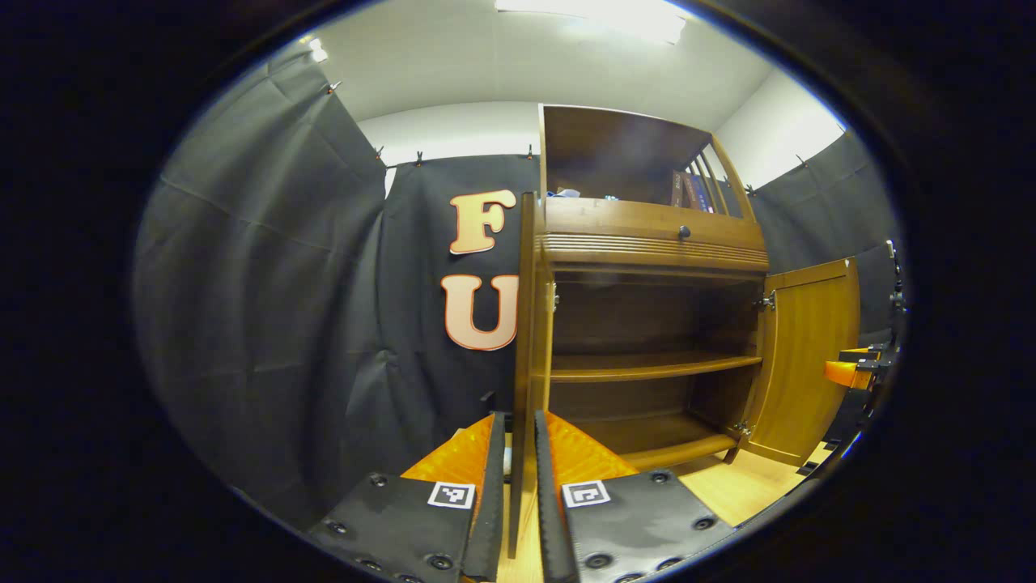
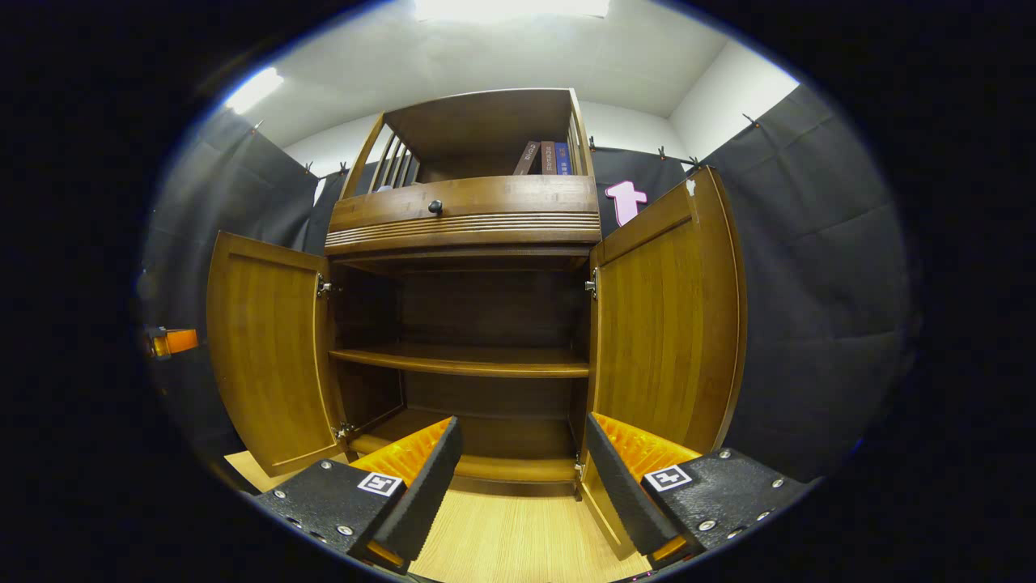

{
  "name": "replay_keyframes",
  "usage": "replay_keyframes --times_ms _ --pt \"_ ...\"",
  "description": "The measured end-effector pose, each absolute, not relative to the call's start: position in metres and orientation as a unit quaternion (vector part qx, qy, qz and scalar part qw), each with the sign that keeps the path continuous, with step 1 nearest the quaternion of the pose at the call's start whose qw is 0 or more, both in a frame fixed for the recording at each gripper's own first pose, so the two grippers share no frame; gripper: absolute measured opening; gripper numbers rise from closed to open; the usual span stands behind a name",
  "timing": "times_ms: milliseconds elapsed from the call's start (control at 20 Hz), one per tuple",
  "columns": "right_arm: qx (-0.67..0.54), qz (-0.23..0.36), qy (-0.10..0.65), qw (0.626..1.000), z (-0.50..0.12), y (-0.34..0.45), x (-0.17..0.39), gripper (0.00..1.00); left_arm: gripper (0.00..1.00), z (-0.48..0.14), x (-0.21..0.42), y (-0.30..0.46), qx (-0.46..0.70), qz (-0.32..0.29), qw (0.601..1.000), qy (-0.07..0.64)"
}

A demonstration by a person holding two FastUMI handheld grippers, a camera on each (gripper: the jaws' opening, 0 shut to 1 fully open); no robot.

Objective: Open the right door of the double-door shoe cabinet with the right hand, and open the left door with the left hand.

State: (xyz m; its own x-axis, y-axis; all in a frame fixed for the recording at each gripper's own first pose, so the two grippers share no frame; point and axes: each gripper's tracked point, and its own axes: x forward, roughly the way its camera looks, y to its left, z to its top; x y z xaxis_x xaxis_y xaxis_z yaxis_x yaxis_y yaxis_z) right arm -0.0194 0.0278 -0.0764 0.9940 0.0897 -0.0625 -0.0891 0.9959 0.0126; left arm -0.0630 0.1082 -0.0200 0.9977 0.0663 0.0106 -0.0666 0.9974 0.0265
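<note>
Brown wooden left door point(image 1: 524, 340) sits pinched edge-on in my left gripper point(image 1: 519, 478), my right gripper point(image 2: 518, 478) spread beside the open right door point(image 2: 664, 324); overswinging could strain hinges.

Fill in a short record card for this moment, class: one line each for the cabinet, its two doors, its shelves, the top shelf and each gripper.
cabinet: wooden shoe cabinet, standing on a pale wood floor
left door: left door swung open
right door: right door swung open
shelves: middle shelf bare
top shelf: books upright
left gripper: left gripper, fingers close either side of the left door's edge
right gripper: right gripper, jaws apart, holding nothing
</note>
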Motion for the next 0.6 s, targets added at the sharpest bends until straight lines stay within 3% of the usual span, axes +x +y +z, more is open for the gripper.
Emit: replay_keyframes --times_ms 100,150,200,250,300,350,400,550,600 --pt "-0.003 0.043 0.027 0.999 -0.066 0.023 -0.013 0.98 0.29 -0.013 -0.056 0.093 0.008 0.027 1.000 -0.003" --pt "-0.005 0.045 0.025 0.999 -0.061 0.023 -0.011 0.88 0.32 -0.010 -0.052 0.086 0.006 0.028 1.000 -0.003" --pt "-0.005 0.047 0.023 0.999 -0.055 0.022 -0.008 0.98 0.36 -0.004 -0.048 0.080 0.006 0.026 1.000 -0.005" --pt "-0.007 0.047 0.020 0.999 -0.050 0.020 -0.006 0.98 0.27 0.000 -0.044 0.072 0.007 0.024 1.000 -0.006" --pt "-0.009 0.047 0.015 0.999 -0.042 0.019 -0.004 0.98 0.28 0.004 -0.041 0.068 0.009 0.025 1.000 -0.007" --pt "-0.012 0.049 0.012 0.999 -0.036 0.018 -0.002 0.93 0.39 0.006 -0.037 0.061 0.009 0.022 1.000 -0.008" --pt "-0.014 0.052 0.009 0.999 -0.030 0.017 -0.001 0.98 0.51 0.007 -0.033 0.051 0.009 0.018 1.000 -0.007" --pt "-0.015 0.058 0.004 0.998 -0.017 0.013 -0.001 0.98 0.85 0.011 -0.021 0.028 0.010 0.008 1.000 0.003" --pt "-0.014 0.060 0.003 0.998 -0.014 0.011 -0.001 0.93 0.83 0.012 -0.017 0.024 0.007 0.006 1.000 0.006"
